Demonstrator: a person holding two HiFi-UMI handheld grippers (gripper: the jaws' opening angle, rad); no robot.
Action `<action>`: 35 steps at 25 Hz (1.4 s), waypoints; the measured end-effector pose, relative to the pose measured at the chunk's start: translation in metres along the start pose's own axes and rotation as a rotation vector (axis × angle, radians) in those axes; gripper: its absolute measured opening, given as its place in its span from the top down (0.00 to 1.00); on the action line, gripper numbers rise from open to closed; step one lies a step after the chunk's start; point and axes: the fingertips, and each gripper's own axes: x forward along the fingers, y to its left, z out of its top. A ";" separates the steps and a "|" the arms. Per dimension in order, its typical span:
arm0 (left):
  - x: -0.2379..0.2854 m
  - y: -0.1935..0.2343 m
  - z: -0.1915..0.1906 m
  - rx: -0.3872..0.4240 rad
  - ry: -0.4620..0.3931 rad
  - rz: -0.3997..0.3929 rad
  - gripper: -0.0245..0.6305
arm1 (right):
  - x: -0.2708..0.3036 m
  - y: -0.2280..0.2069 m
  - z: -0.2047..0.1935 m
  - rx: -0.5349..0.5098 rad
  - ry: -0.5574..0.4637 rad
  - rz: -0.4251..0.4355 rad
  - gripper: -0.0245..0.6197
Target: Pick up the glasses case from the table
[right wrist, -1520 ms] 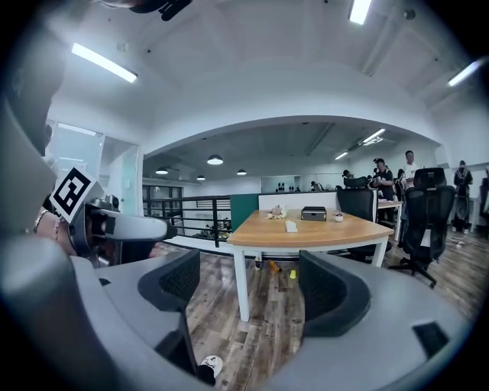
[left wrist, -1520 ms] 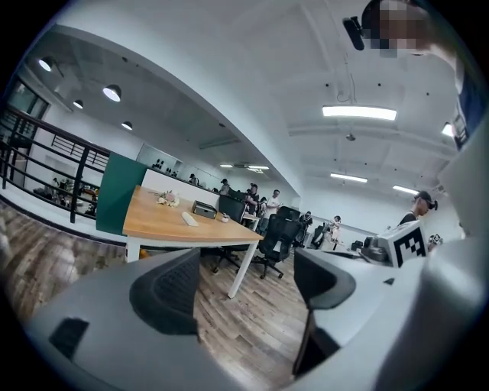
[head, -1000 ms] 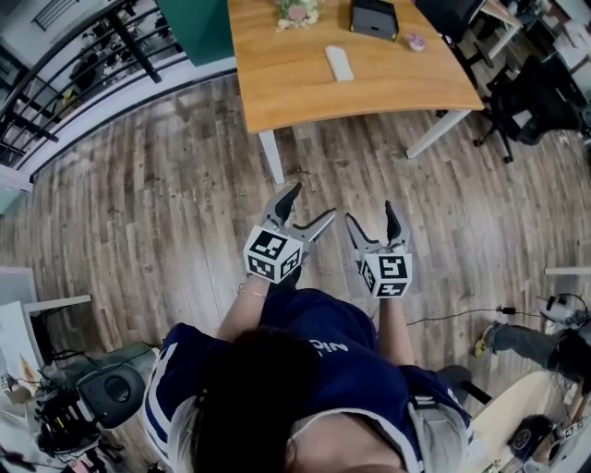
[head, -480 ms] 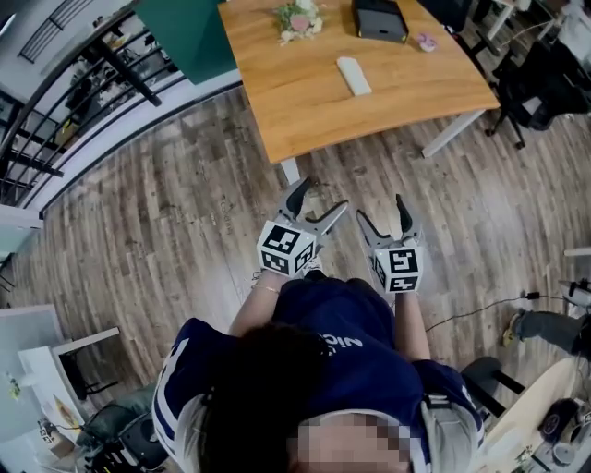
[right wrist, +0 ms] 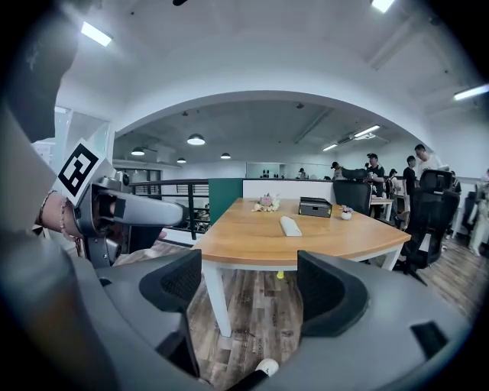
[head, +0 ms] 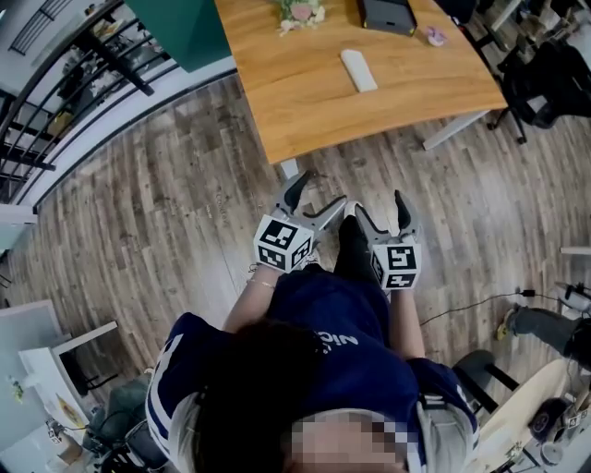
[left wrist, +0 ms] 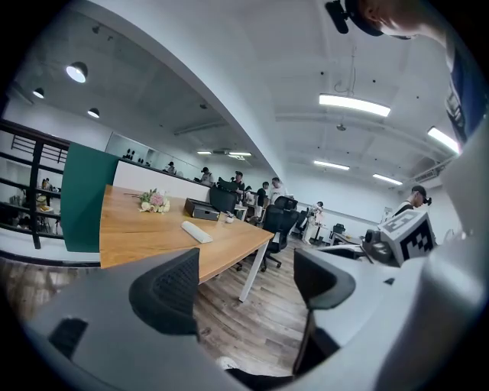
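Note:
The glasses case [head: 358, 70] is a long white case lying on the wooden table [head: 305, 102], far ahead of both grippers. It also shows small in the left gripper view [left wrist: 196, 231] and in the right gripper view [right wrist: 290, 226]. My left gripper [head: 316, 196] and right gripper [head: 377, 207] hang side by side over the wooden floor, short of the table's near edge. Both point towards the table. Each stands open, and neither the left gripper [left wrist: 244, 279] nor the right gripper [right wrist: 256, 286] has anything between its fingers.
On the table's far side lie a small bunch of flowers [head: 297, 13], a black box [head: 388, 14] and a small pink thing [head: 434, 37]. A white table leg [head: 289, 168] stands just ahead of the left gripper. Office chairs [head: 545, 83] are at the right, a black railing [head: 55, 83] at the left.
The person has walked towards the table, so both grippers are closer to its near edge and front leg. Both grippers stay open and empty.

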 end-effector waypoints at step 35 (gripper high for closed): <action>0.279 0.180 0.086 -0.115 -0.038 0.370 0.37 | 0.307 -0.214 0.108 -0.149 0.018 0.293 0.40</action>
